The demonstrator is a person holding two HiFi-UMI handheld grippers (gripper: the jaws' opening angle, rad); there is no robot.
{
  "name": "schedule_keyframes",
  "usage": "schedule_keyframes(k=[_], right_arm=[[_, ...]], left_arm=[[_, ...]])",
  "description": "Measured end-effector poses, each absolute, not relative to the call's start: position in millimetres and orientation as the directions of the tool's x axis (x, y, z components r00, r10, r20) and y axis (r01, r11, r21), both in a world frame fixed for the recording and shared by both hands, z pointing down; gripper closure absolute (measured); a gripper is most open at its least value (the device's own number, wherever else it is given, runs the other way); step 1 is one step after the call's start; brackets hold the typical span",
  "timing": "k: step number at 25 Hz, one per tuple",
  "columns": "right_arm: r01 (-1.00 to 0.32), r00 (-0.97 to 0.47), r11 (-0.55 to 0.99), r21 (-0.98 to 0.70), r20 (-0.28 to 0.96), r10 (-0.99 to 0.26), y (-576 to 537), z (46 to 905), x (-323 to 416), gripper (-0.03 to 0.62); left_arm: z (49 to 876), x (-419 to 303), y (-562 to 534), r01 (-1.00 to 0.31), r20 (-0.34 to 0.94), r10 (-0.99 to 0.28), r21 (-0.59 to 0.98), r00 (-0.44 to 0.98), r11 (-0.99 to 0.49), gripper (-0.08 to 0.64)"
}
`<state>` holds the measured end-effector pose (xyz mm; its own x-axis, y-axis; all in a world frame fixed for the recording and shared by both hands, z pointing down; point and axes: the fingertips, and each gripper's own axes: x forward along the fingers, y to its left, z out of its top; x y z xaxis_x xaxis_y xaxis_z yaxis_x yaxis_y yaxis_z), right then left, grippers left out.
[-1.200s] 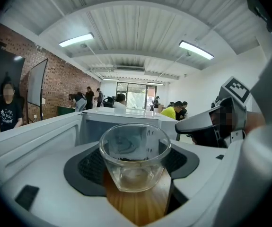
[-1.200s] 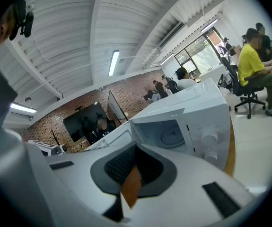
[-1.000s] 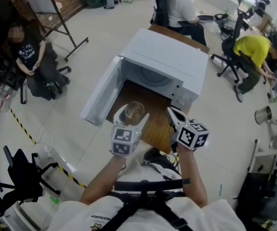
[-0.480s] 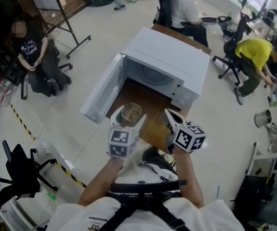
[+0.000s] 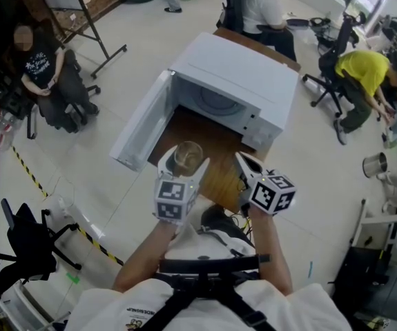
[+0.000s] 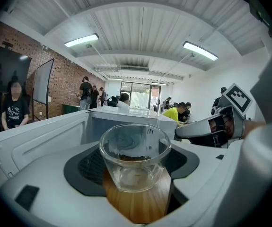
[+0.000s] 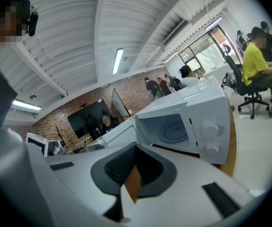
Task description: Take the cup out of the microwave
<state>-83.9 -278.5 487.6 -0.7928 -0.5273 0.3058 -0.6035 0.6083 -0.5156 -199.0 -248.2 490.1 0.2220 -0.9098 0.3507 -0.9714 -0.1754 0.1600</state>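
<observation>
A clear glass cup [image 5: 188,155] is between the white fingers of my left gripper [image 5: 186,161], which is shut on it over the wooden table [image 5: 219,147], in front of the microwave. In the left gripper view the cup [image 6: 135,157] fills the space between the jaws, and a dark residue shows inside it. The white microwave [image 5: 243,74] stands behind with its door [image 5: 139,126] swung open to the left and its cavity empty [image 7: 173,131]. My right gripper [image 5: 245,164] hovers to the right of the cup, shut with nothing in it [image 7: 130,186].
The table is small and the microwave takes up most of it. People sit on office chairs [image 5: 360,74] around it on the pale floor. An easel [image 5: 81,12] stands at the back left. Cables hang at the table's near edge [image 5: 229,219].
</observation>
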Motion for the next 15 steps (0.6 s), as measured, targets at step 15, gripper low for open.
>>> schedule_keyframes(k=[15], right_arm=[[-0.606,-0.790,0.604,-0.517,0.306,-0.531,-285.6,487.6,-82.6,0.592]], left_arm=[[495.0,-197.0,-257.1,-0.969,0.353,-0.908,0.170,0.228,-0.177,0.209]])
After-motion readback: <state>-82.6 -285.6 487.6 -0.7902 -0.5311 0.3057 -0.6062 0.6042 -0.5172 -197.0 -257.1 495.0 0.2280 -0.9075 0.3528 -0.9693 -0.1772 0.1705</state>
